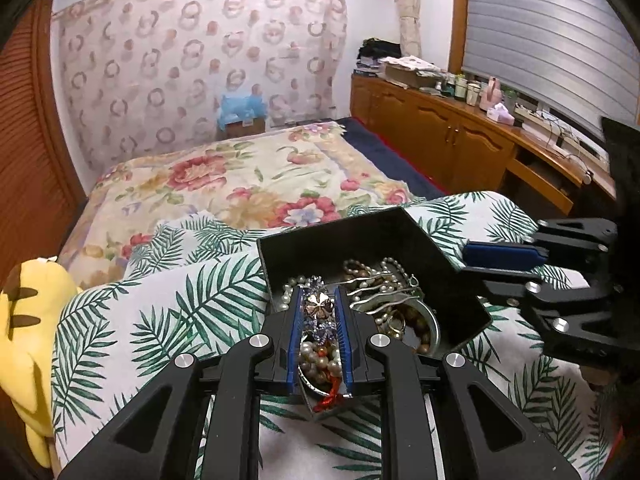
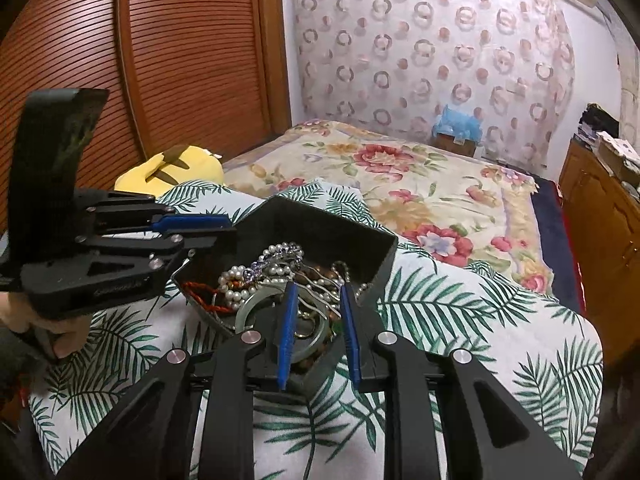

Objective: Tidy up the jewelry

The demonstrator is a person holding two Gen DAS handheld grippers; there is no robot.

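Observation:
A black hexagonal box (image 1: 340, 240) (image 2: 320, 224) sits on a palm-leaf quilt, filled with tangled jewelry. In it are pearl strands (image 2: 236, 276), a flower brooch (image 1: 319, 308) on purple beads, a wavy silver hairpin (image 1: 372, 284) and a pale bangle (image 2: 248, 308). My left gripper (image 1: 319, 290) hovers over the box's near side with its blue pads a narrow gap apart. The brooch and pearls show through that gap, unpinched. My right gripper (image 2: 318, 286) reaches in from the other side, jaws slightly apart over the hairpin and bangle, holding nothing I can see. Each gripper also shows in the other's view (image 1: 466, 258) (image 2: 232, 230).
The palm-leaf quilt (image 1: 160, 320) lies folded on a bed with a floral bedspread (image 1: 240, 176). A yellow plush toy (image 1: 28, 320) lies at the bed's left edge. A cluttered wooden cabinet (image 1: 440, 132) runs along the right. A person's hand (image 2: 60, 328) holds the left gripper's handle.

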